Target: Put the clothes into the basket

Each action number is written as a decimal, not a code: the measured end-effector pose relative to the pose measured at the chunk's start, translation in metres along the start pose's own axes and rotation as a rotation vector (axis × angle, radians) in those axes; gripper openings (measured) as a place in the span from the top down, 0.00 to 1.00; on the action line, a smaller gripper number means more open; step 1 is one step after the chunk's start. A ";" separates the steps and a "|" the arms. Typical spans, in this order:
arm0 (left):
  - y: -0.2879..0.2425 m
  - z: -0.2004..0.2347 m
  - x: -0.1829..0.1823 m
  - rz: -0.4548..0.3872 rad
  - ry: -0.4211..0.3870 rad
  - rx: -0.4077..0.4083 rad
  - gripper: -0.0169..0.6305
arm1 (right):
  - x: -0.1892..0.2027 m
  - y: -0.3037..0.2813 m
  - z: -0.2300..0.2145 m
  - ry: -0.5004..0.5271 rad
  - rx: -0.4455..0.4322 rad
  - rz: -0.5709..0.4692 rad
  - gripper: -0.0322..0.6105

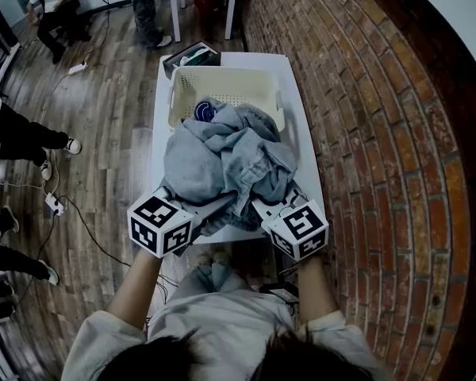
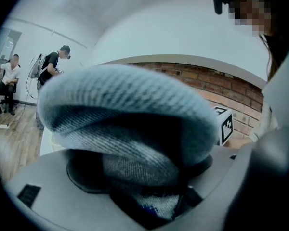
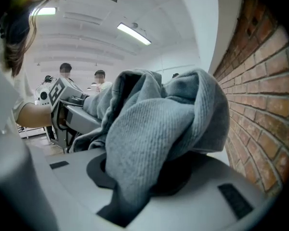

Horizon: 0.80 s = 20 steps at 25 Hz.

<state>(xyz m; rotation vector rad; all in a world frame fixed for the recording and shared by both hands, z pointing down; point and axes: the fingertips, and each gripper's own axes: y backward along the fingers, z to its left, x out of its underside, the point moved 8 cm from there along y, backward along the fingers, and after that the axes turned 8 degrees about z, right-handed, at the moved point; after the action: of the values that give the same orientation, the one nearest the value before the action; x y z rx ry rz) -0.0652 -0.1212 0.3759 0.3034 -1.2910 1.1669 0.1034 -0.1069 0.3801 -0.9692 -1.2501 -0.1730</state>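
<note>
Left tongs (image 1: 200,210), right tongs (image 1: 263,206) each clamp grey clothes (image 1: 222,165); fabric hides tong tips, basket (image 1: 222,86) front.

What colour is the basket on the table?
Cream, with a perforated wall: the basket shows best in the head view.

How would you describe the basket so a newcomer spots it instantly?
Find the white table beside the brick wall. At its far end sits the basket, just beyond the bundle of grey clothes. It is the only cream, perforated-walled tub; the neighbouring box is dark.

clothes (image 1: 222,161) before basket (image 1: 222,78), basket on table (image 1: 296,86)
</note>
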 end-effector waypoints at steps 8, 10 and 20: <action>0.010 -0.002 -0.040 -0.073 -0.074 -0.027 0.35 | -0.040 0.010 -0.010 0.070 0.045 -0.069 0.76; 0.009 0.000 -0.050 -0.087 -0.088 -0.032 0.35 | -0.049 0.010 -0.016 0.085 0.056 -0.083 0.76; -0.004 0.034 -0.105 -0.137 -0.166 -0.068 0.35 | -0.095 -0.014 -0.054 0.117 0.103 -0.157 0.77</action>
<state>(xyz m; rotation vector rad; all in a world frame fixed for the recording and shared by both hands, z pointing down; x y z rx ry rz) -0.0652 -0.2004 0.2992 0.4387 -1.4284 0.9959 0.0998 -0.1892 0.3063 -0.7616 -1.2155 -0.2812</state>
